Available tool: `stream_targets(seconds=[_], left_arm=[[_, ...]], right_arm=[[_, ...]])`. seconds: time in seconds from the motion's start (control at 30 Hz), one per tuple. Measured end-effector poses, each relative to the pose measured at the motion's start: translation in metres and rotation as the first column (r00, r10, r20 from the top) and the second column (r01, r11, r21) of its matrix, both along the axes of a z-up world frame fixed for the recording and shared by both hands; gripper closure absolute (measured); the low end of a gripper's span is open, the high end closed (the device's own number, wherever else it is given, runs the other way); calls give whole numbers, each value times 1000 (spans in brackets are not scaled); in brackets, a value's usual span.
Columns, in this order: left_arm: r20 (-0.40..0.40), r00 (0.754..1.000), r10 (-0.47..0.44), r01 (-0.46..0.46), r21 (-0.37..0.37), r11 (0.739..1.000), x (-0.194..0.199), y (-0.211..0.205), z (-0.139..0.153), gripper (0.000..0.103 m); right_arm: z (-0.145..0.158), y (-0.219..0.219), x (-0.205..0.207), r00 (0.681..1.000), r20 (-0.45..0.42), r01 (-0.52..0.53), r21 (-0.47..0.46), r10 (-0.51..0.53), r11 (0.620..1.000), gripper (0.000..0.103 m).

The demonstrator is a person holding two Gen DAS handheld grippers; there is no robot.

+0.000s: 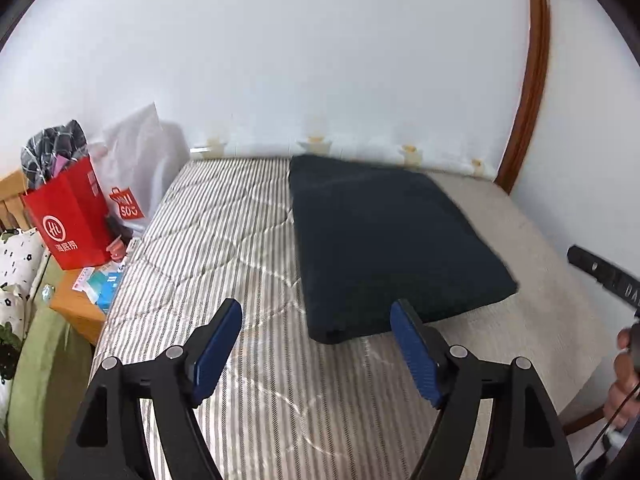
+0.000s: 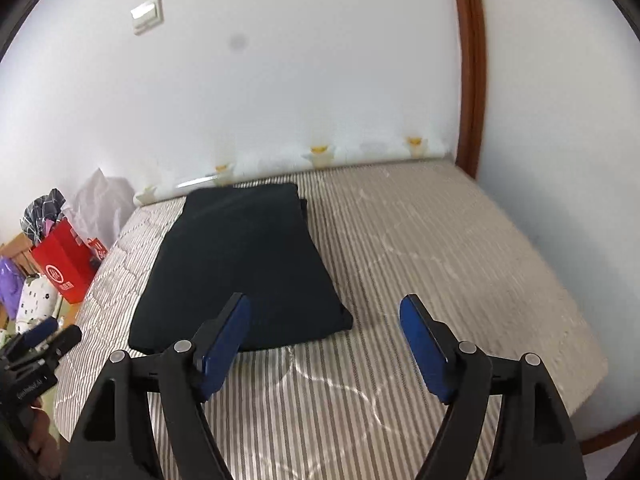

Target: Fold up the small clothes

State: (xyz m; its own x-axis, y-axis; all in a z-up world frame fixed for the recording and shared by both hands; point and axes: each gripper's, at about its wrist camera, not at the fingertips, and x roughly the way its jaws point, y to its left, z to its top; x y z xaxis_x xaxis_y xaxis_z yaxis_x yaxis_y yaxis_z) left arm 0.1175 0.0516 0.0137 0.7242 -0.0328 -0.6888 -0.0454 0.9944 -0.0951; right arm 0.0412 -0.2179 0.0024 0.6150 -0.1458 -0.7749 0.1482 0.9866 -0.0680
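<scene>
We hold the left gripper [image 1: 316, 316] and right gripper [image 2: 325, 312] released and empty, low in frame. The folded dark navy cloth garment [image 1: 384, 240] lies mid-frame on the striped quilted mattress [image 1: 224, 232]. Risk: a trailing finger could snag its near edge, undoing the fold.

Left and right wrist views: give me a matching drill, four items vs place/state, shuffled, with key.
Things:
1. dark folded garment
2. red paper bag
3. left gripper
4. wall switch

Place or state:
A. open, nothing between the fingers
B. high on the white wall
C. lying flat on the striped mattress
D. standing left of the bed, stuffed with clothes

Pairs: 1-C, 2-D, 3-A, 4-B
</scene>
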Motion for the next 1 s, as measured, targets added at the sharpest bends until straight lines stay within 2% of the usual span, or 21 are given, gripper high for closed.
stream_targets(seconds=[0.13,0.3,0.33,0.57,0.7,1.0], left_arm=[[32,999,-22,22,8,1000,-21,-13,19,23],[63,997,-40,39,20,999,-47,-29,32,19],[68,997,-40,38,22,999,-52,-31,34,19],[98,994,-48,46,31,998,-78,-48,42,19],[90,996,-26,22,44,999,-82,-53,43,19],[114,993,-40,34,53,998,-91,-61,52,19]], right_arm=[[14,8,-24,1000,17,2,-19,-2,1000,26],[29,18,-55,998,63,14,-137,-6,990,4],[32,19,-59,997,75,21,-152,-9,988,4],[48,17,-85,996,80,54,-175,-41,983,0],[51,16,-95,996,85,53,-168,-39,984,0],[56,23,-103,994,95,65,-200,-47,978,0]])
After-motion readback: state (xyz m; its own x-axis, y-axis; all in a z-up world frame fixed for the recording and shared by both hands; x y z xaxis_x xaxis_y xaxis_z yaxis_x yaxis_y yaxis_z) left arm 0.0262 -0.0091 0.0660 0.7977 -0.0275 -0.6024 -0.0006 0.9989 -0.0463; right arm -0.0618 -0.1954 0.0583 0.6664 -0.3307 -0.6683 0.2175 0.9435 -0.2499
